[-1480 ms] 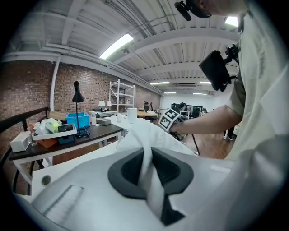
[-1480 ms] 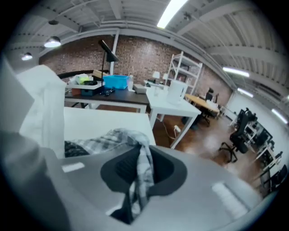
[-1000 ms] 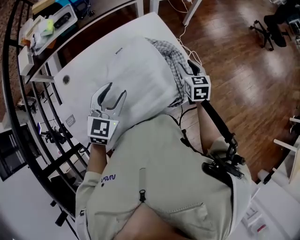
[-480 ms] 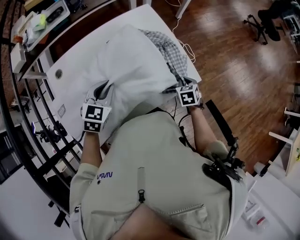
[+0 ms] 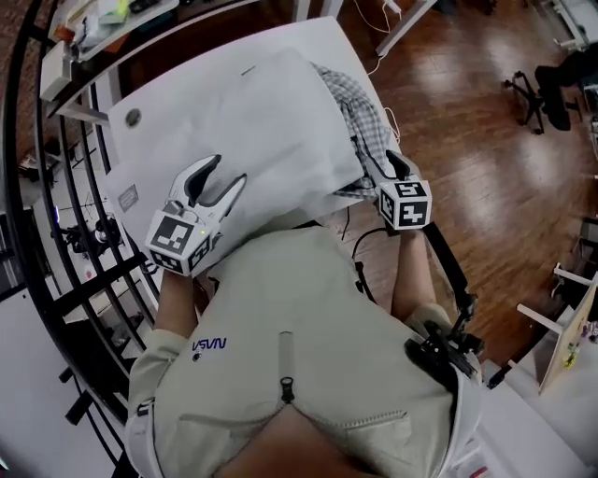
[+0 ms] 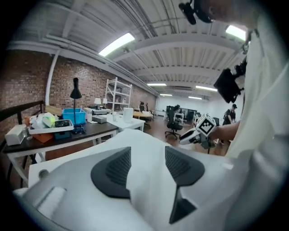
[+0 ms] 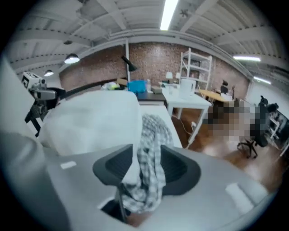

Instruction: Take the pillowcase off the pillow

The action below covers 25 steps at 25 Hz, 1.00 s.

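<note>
A white pillow (image 5: 252, 131) lies on the white table (image 5: 140, 154), with the checked pillowcase (image 5: 360, 112) bunched along its right side. My left gripper (image 5: 227, 173) is at the pillow's near left corner. Its jaws are opening, and a fold of the white pillow (image 6: 135, 140) stands between the pads without being pinched. My right gripper (image 5: 381, 163) is at the near right corner. Its jaws are opening too, with a hanging strip of checked pillowcase (image 7: 151, 135) loose between them. The person's beige jacket hides the pillow's near edge.
A black metal railing (image 5: 56, 233) runs along the table's left side. A cluttered desk (image 5: 103, 14) stands beyond the far left corner. Wooden floor (image 5: 486, 140) lies to the right, with an office chair (image 5: 561, 84) and a white cable (image 5: 388, 19) on it.
Half a second ago both grippers were lower and pinched on the pillow's near corners. Now both have spread their jaws again, and the left one has lifted off the corner.
</note>
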Each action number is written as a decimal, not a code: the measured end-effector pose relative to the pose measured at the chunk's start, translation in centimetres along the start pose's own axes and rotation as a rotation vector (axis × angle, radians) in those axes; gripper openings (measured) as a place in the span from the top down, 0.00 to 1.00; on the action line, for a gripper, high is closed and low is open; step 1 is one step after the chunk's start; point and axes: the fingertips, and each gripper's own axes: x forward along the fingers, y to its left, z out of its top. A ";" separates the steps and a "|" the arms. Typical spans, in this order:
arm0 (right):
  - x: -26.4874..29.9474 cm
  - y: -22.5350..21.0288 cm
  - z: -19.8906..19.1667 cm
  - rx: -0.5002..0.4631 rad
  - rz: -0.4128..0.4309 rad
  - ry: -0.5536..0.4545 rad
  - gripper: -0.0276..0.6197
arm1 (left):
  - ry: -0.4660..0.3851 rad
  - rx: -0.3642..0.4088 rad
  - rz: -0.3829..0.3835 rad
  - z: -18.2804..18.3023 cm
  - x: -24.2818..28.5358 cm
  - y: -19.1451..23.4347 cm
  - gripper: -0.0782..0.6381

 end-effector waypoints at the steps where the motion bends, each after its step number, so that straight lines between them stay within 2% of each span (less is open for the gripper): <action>1: -0.4 1.3 2.7 -0.025 0.040 -0.063 0.66 | -0.031 -0.028 0.039 0.5 -1.6 0.5 0.55; 4: 0.1 7.2 8.4 -0.161 0.193 -0.170 0.57 | -0.044 -0.083 0.235 -0.7 -7.0 4.2 0.49; 7: 2.2 13.3 9.8 -0.333 0.319 -0.145 0.45 | -0.006 -0.200 0.478 -4.6 -13.0 8.2 0.44; 9: 4.1 15.6 9.3 -0.425 0.347 -0.092 0.42 | 0.037 -0.297 0.599 -7.7 -16.0 9.2 0.43; 11: 6.1 16.7 8.3 -0.472 0.322 -0.046 0.43 | 0.098 -0.365 0.669 -11.1 -17.7 9.0 0.43; 14: 7.9 17.4 7.0 -0.456 0.261 -0.025 0.56 | 0.173 -0.474 0.683 -16.9 -17.5 8.6 0.43; 16: 8.1 17.9 6.9 -0.461 0.226 -0.043 0.67 | 0.125 -0.545 0.649 -18.9 -16.0 9.0 0.44; 17: 7.9 18.1 7.4 -0.474 0.206 -0.065 0.73 | 0.082 -0.561 0.628 -18.8 -15.4 9.3 0.53; 20: 6.6 18.2 10.4 -0.472 0.150 -0.190 0.91 | -0.087 -0.536 0.594 -14.5 -15.4 10.5 0.86; 23: 4.4 17.0 15.0 -0.386 0.088 -0.340 0.93 | -0.227 -0.451 0.550 -8.1 -15.9 11.8 0.87; 25: 2.6 15.7 17.5 -0.342 0.037 -0.415 0.93 | -0.287 -0.379 0.511 -4.0 -15.6 12.4 0.87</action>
